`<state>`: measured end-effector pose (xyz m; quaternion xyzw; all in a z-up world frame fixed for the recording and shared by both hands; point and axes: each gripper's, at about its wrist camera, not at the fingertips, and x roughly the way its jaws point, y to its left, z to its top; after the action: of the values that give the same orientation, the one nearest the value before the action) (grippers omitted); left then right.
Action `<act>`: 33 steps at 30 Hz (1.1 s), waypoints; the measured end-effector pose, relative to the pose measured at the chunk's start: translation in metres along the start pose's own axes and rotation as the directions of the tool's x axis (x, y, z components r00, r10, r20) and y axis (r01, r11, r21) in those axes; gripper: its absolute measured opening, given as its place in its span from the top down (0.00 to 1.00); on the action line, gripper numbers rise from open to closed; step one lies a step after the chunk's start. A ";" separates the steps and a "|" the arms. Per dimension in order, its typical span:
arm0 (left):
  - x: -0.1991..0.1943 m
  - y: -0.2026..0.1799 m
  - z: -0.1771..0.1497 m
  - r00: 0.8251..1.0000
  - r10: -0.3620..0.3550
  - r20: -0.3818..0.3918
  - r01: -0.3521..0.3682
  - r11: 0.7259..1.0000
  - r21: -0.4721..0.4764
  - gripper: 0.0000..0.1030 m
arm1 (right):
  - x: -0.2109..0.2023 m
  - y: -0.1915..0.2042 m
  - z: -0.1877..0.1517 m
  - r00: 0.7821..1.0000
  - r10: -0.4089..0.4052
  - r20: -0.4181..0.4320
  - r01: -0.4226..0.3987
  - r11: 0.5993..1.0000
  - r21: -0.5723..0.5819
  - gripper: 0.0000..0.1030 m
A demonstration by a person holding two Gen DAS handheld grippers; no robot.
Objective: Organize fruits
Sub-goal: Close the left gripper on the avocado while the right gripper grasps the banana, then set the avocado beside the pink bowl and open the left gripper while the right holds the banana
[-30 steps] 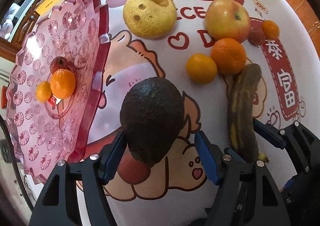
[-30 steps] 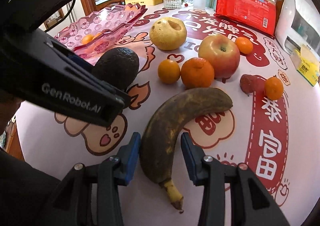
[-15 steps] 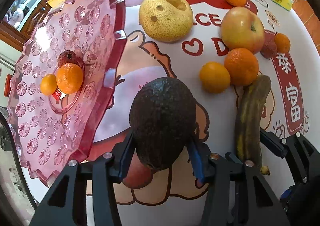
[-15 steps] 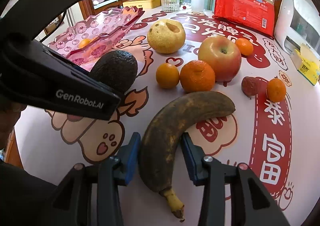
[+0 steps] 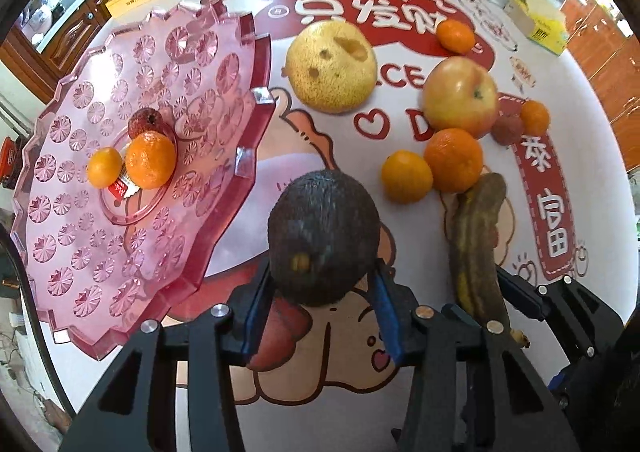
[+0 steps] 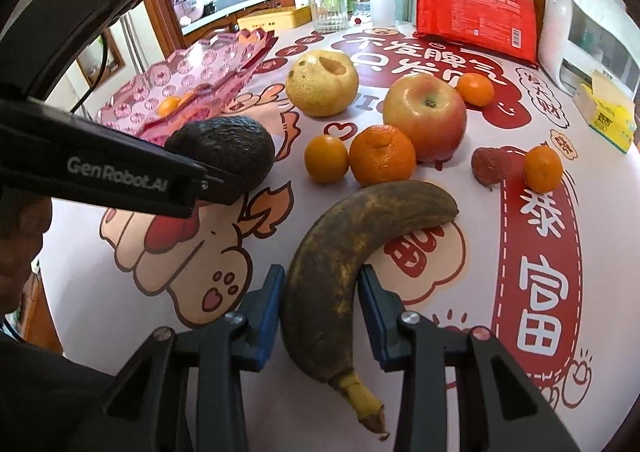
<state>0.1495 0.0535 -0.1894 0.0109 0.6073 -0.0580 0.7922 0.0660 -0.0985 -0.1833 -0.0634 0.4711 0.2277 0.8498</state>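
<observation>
left gripper (image 5: 322, 304): jaws clamped on avocado (image 5: 323, 236), lower centre; firm, rough-skinned.
right gripper (image 6: 322, 302): jaws clamped on banana (image 6: 352, 252); overripe, likely soft, best held mid-body.

Between my left gripper's (image 5: 322, 298) matt black plastic arms and blue pads (image 5: 384, 318), the avocado (image 5: 323, 236) looked dark, pebbled and dull. To its left the pink tray (image 5: 72, 211) was glossy, translucent moulded plastic with cut starburst facets. In my right gripper (image 6: 320, 306), with 2 bright metal screws behind the pads, the banana (image 6: 344, 252) had matt, brown-blotched skin. Ahead of it the apple (image 6: 425, 116) shone smooth, the pear (image 6: 322, 83) was rough and pitted, and the printed tablecloth (image 6: 500, 292) looked smooth, slightly sheened.
</observation>
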 end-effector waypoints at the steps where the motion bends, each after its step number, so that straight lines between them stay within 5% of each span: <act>1: -0.003 0.000 0.000 1.000 -0.004 0.007 0.004 1.000 0.001 0.57 | -0.002 -0.001 0.000 1.000 0.001 0.005 -0.001 1.000 0.007 0.65; 14: -0.031 0.001 -0.020 0.997 -0.056 0.052 0.057 0.998 -0.033 0.60 | -0.024 -0.003 -0.010 0.999 -0.009 0.037 0.006 0.997 0.077 0.67; 17: -0.040 0.003 -0.023 0.994 -0.077 0.075 0.079 0.997 -0.026 0.78 | -0.029 -0.004 -0.012 0.999 -0.014 0.043 0.010 0.996 0.087 0.67; 18: -0.042 0.001 -0.023 0.994 -0.080 0.079 0.081 0.997 -0.017 0.96 | -0.031 -0.004 -0.012 0.999 -0.016 0.047 0.011 0.996 0.094 0.67; 24: -0.033 0.004 -0.026 0.997 -0.070 0.033 0.071 0.997 -0.033 0.92 | -0.037 -0.004 -0.016 0.998 -0.037 0.053 0.030 0.992 0.122 0.67; 33: -0.028 0.017 -0.021 0.988 -0.133 0.072 0.144 0.975 -0.168 0.56 | -0.046 -0.007 -0.024 0.997 -0.058 0.052 0.051 0.990 0.134 0.67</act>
<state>0.1242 0.0740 -0.1688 -0.1020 0.5853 -0.0606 0.8021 0.0298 -0.1275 -0.1595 -0.0134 0.4595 0.1742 0.8708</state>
